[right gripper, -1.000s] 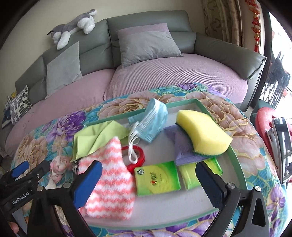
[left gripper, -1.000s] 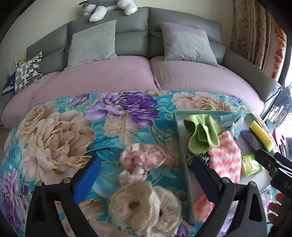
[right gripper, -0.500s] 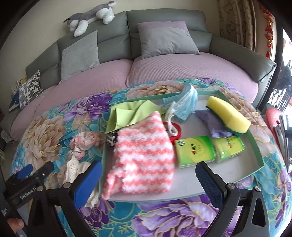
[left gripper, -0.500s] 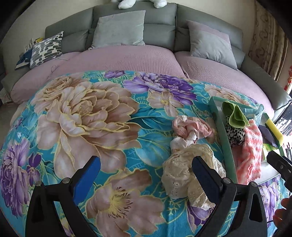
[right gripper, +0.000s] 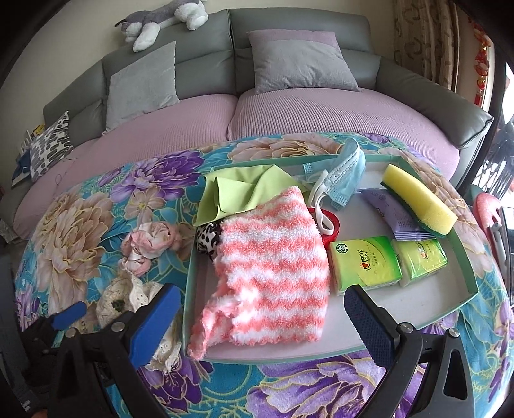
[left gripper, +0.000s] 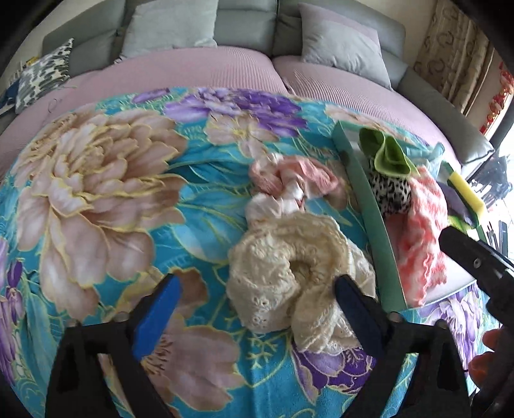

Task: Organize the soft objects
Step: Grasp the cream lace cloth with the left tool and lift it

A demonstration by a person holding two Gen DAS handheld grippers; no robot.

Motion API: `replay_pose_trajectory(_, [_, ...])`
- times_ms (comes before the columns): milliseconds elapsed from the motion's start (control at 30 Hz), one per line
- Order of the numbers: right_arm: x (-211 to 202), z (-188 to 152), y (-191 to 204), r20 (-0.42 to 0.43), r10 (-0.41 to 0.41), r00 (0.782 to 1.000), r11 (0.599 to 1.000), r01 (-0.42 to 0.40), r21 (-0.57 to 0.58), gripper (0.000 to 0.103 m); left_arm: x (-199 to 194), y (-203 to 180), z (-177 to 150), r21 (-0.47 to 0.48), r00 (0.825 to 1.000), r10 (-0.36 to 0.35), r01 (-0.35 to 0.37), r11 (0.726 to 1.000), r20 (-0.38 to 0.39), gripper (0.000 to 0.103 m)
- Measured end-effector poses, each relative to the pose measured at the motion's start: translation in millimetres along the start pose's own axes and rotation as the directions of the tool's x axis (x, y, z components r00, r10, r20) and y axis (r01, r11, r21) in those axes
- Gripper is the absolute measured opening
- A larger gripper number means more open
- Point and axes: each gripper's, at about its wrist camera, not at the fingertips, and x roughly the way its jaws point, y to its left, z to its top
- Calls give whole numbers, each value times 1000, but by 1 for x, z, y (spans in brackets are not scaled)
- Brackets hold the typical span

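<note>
Behind the counter ran a grey sofa with lilac seat cushions, a plush dog sprawled along its back. We saw the counter covered by a bright turquoise cloth printed with large peonies. On its right part sat a shallow green tray holding a pink-and-white striped fluffy cloth, a lime green cloth, a blue face mask, a yellow sponge, two green tissue packs and a purple packet. A black-and-white spotted piece peeked out from under the green cloth at the tray's left edge.

Outside the tray, on the flowered cloth, lay a cream lace scrunchie, and just beyond it a pink scrunchie.

We held the left tool tilted down over the cream lace scrunchie. Its jaws were closing, with the scrunchie partly between them: the right pad overlapped the lace at its edge, while the left pad stood clear over bare cloth, so nothing was clamped yet.

Our right tool hovered over the near edge of the tray, above the striped fluffy cloth, with its jaws spread wide and gripping nothing.
</note>
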Motion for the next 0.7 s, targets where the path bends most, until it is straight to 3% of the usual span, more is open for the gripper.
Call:
replay_pose_trajectory(133, [1,-1,-1,-5,2,1000,1000,-2,3,103,4,-8,-1,25,999,-43,43,999,-25,57])
replay_pose_trajectory(200, [1,-1,-2,-6,2,1000,1000,-2,7,103,4,-14,-1,41,997,-71,73,997,-31,36])
replay_pose_trajectory(267, [1,-1,-2,-4,2,1000,1000,-2,8,103,3,-17,-2,50,995,-93,95,994,-35,25])
replay_pose_trajectory(400, [1,0,0,-6,0,1000,1000,0,3,103,-3,-18,-2,73,994,-101,103,992,-28,19])
replay_pose_trajectory(700, [-1,1,9,1,10,1000,1000,-10,-7,103,-27,-10,5,82,990,-135,133,988,29,17])
